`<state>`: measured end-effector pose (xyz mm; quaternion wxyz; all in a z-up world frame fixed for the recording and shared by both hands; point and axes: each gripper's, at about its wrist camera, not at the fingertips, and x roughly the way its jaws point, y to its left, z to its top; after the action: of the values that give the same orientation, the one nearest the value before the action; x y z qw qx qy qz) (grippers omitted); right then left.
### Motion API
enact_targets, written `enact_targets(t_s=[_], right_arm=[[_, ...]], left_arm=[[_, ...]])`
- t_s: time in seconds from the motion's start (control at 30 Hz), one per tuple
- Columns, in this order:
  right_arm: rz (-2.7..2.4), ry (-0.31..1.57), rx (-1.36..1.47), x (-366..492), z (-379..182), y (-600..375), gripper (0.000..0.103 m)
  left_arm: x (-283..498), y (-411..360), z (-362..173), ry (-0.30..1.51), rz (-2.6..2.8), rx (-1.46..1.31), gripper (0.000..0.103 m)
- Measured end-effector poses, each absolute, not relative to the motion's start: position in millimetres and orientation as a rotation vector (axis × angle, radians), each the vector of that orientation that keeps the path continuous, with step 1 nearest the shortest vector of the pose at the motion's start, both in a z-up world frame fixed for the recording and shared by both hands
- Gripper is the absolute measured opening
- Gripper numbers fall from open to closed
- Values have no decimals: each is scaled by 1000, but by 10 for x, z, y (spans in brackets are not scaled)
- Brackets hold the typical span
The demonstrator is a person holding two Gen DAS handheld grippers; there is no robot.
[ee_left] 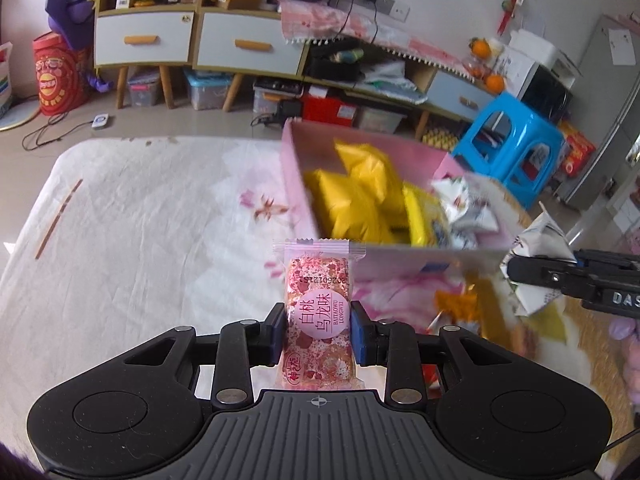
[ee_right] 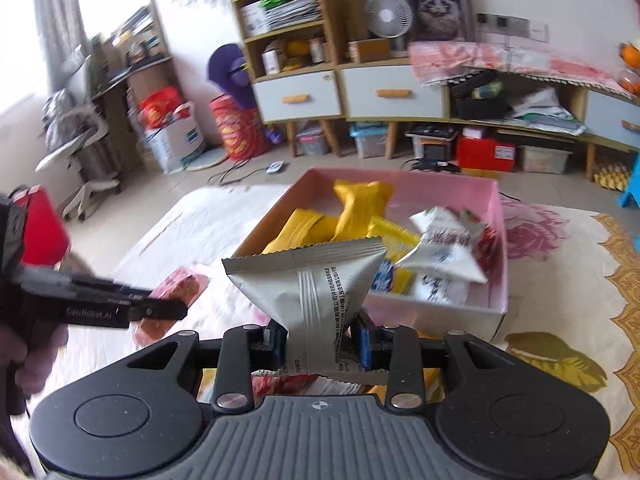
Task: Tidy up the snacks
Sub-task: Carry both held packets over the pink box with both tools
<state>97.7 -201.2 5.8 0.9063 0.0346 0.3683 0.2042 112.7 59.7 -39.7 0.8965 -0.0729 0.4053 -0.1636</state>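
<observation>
We see our left gripper (ee_left: 319, 330) clamping a pink speckled snack bar wrapper (ee_left: 319, 312) | our right gripper (ee_right: 319, 338) gripping a silver foil snack packet (ee_right: 316, 280) | both before the pink cardboard box (ee_right: 440, 312) of yellow packets (ee_right: 360, 208) on the floral cloth's (ee_left: 140, 220) right side.

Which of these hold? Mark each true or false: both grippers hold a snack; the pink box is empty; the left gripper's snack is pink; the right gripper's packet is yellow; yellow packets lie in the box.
1. Both grippers hold a snack. True: the left gripper and the right gripper each clamp one.
2. The pink box is empty. False: it holds packets.
3. The left gripper's snack is pink. True: the pink snack.
4. The right gripper's packet is yellow. False: the silver packet.
5. Yellow packets lie in the box. True.
</observation>
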Motion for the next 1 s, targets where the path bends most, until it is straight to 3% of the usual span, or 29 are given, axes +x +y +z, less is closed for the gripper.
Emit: enact_targets(t_s=[0.47,1.0], right_arm=[[234,738,201,1728,163,-2281,24],[197,771,259,2204,-39,-2226,24]], left_arm=[[1829,106,-233,778,-337,-68,29],[2430,-23,-516,779,-272,-78,29]])
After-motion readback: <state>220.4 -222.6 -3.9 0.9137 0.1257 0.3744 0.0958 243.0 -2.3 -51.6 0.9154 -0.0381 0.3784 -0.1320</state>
